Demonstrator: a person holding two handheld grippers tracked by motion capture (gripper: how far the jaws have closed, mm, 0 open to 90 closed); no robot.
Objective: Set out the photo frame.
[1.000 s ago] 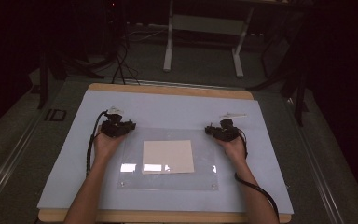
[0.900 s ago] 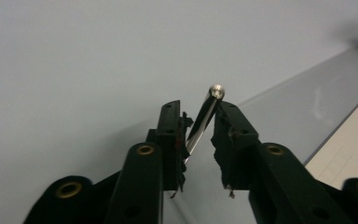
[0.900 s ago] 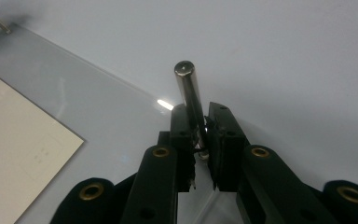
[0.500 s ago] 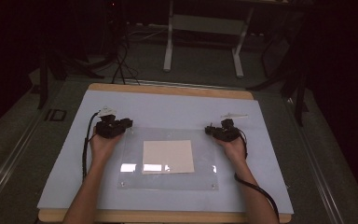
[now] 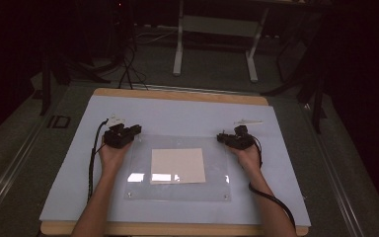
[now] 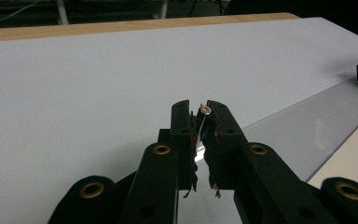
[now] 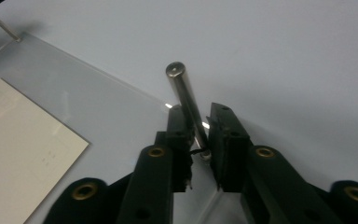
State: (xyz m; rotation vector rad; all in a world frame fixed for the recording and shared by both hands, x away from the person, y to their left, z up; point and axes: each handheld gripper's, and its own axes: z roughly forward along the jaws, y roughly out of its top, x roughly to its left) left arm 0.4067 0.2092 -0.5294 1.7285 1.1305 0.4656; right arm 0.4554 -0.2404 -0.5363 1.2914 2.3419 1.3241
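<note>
The fingers of the right gripper (image 7: 198, 135) are nearly closed on a metal pin (image 7: 186, 100), which stands tilted between them with its flat end up. Its lower end seems to sit at the far right corner of the clear plate (image 5: 217, 182). The fingers of the left gripper (image 6: 200, 126) are also almost closed, with only a narrow gap, and hold a thin pin (image 6: 204, 112) of which I see mostly the small round head. In the right gripper view this thin pin touches the far left corner of the plate.

Compared with a second ago, the left gripper (image 5: 121, 134) has moved a little to the right and nearer to its plate corner, while the right gripper (image 5: 234, 138) has stayed almost in place. I judge that both pins are now being placed at the two far corners, probably into holes there; the holes themselves I cannot make out.

The plate lies on the light blue sheet (image 5: 177, 113) that covers the table (image 5: 177, 95), and a white paper square (image 5: 177, 165) lies under or on the plate, in its middle. A small pale object (image 5: 249, 122) lies far right of the right gripper, well apart. Nothing stands in the way of either hand.
</note>
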